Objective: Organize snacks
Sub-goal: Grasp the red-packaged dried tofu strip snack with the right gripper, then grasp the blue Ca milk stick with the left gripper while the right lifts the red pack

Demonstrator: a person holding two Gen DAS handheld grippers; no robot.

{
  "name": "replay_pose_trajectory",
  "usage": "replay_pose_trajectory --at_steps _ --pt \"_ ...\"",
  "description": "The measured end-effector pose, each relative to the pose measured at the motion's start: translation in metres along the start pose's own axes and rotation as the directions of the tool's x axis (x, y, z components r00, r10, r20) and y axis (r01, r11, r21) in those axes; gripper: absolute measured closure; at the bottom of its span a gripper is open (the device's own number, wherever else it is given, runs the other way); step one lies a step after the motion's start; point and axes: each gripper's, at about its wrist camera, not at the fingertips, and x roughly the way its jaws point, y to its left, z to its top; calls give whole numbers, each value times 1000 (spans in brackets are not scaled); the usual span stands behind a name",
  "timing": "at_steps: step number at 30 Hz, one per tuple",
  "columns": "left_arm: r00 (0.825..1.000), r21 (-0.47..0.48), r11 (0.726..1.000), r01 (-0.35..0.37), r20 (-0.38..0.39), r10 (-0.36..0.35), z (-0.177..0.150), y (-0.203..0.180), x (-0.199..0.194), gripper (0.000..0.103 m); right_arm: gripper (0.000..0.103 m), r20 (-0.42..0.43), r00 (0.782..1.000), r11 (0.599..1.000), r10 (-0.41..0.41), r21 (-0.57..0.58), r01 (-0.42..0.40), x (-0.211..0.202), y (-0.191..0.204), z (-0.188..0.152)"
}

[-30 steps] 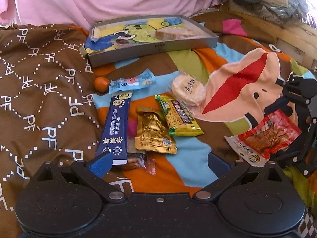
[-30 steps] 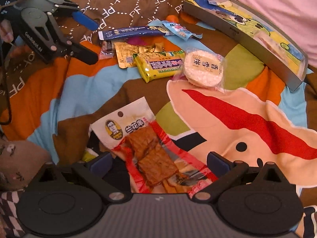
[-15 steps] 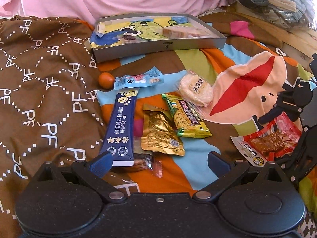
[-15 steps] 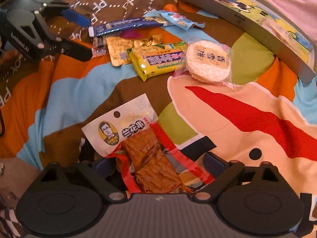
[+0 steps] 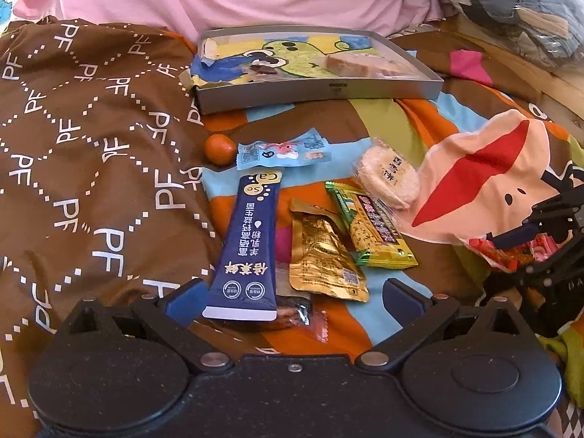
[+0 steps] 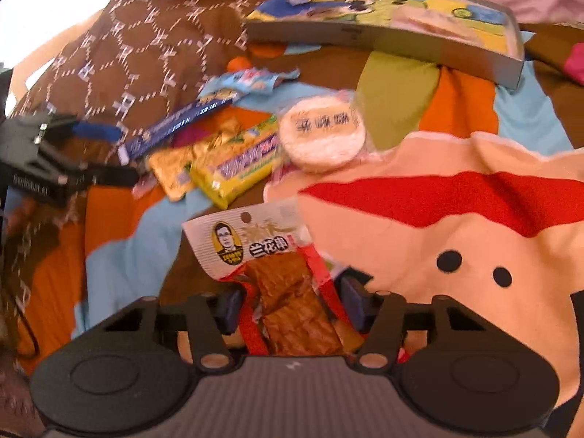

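Holding the red tofu packet (image 6: 288,292) clamped lengthwise in our right gripper (image 6: 292,303) with the tray (image 6: 383,42) ahead up the bed, we keep the left gripper (image 5: 288,301) wide open, its jaws straddling the blue stick pack (image 5: 248,244).

A red-and-white tofu snack packet (image 6: 277,284) is sitting pinched between the right gripper's (image 6: 292,304) jaws. The other snacks are lying on the bedspread (image 5: 109,182) near a grey tray (image 5: 317,91) holding a wrapped cake (image 5: 361,65).
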Motion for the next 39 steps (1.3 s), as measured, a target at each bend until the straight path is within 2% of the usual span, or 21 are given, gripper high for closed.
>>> replay_pose_trajectory --at_steps 9,13,15,18,22,26,29,33,35,39 --pt "1000 9 1000 -17 26 17 9 8 9 3 47 71 996 996 -49 78 43 21 15 33" --pt "998 38 999 -34 55 32 20 13 18 4 47 95 994 985 -50 168 33 34 21 47" --pt "997 51 998 -41 63 37 25 17 25 4 46 106 993 985 -47 172 29 38 28 50" --pt "998 68 997 -41 52 38 32 21 36 6 41 119 992 991 -51 126 36 40 38 51" --pt "999 84 996 -20 35 17 36 27 47 6 22 115 993 994 -24 112 11 39 37 49" --pt "1000 107 994 7 16 -9 38 28 55 7 18 108 993 996 -41 82 32 34 33 41" --pt "1000 102 995 15 5 -16 38 29 60 7 16 98 994 992 -43 125 30 31 28 33" --pt "1000 86 996 16 -3 -16 40 32 63 11 15 113 990 989 -85 127 70 35 37 28" --pt "1000 84 996 21 4 -21 41 32 62 17 15 120 987 990 -105 102 93 38 46 29" --pt "999 89 995 51 7 -52 40 29 61 28 26 124 988 993 -97 85 87 40 55 30"
